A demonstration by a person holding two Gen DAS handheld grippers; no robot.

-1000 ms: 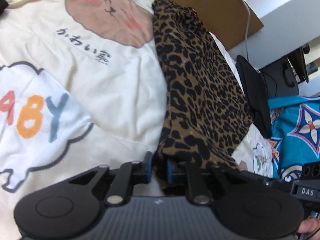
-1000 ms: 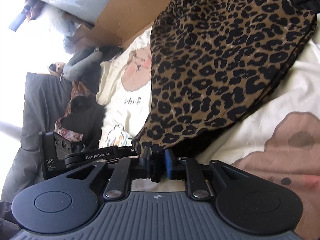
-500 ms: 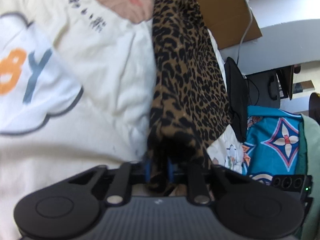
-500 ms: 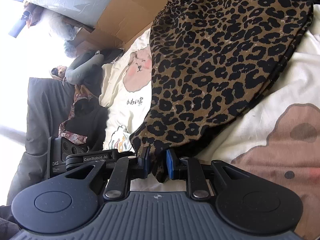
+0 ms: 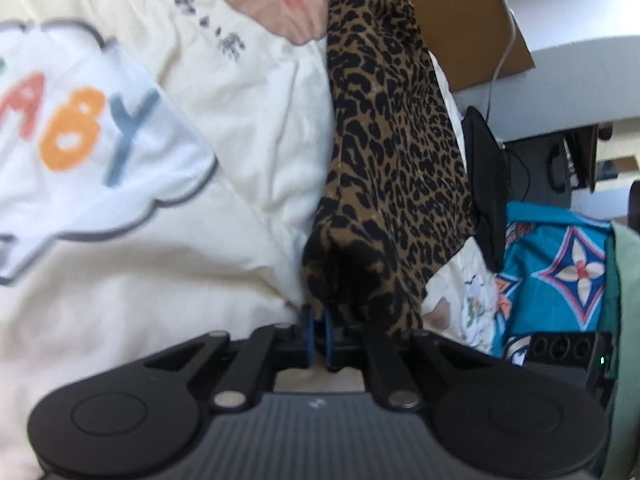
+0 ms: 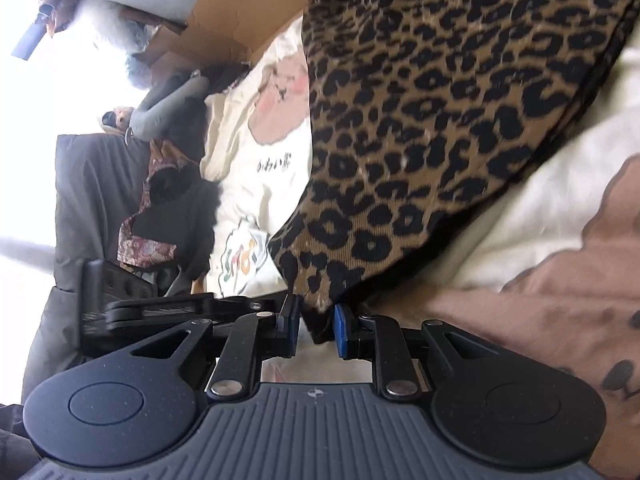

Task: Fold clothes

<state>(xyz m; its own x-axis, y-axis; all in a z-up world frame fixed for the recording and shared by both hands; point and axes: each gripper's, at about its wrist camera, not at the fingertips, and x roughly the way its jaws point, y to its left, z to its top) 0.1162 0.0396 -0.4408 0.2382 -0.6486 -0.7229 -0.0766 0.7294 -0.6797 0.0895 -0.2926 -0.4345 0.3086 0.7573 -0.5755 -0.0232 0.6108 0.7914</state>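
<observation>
Lying folded on the cream printed bedcover (image 5: pixel 168 248), the leopard-print garment (image 5: pixel 384 152) has its near edge in both my grippers. My left gripper (image 5: pixel 318 334) pinches it narrowly; my right gripper (image 6: pixel 316 326) stands wider, cloth between its blue pads (image 6: pixel 341 330).

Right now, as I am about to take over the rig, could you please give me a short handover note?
Left claw: blue pads nearly together, pinching a corner of the brown-and-black leopard-print garment.
Right claw: pads wider apart, the garment's other near corner hanging between them; the grip looks loose.
The garment lies in a long, layered strip on the cream cartoon-print bedspread, near end raised by the claws.
Done: it appears folded lengthwise.
Left: probably carry the held end over to the far end, release, smooth.
</observation>
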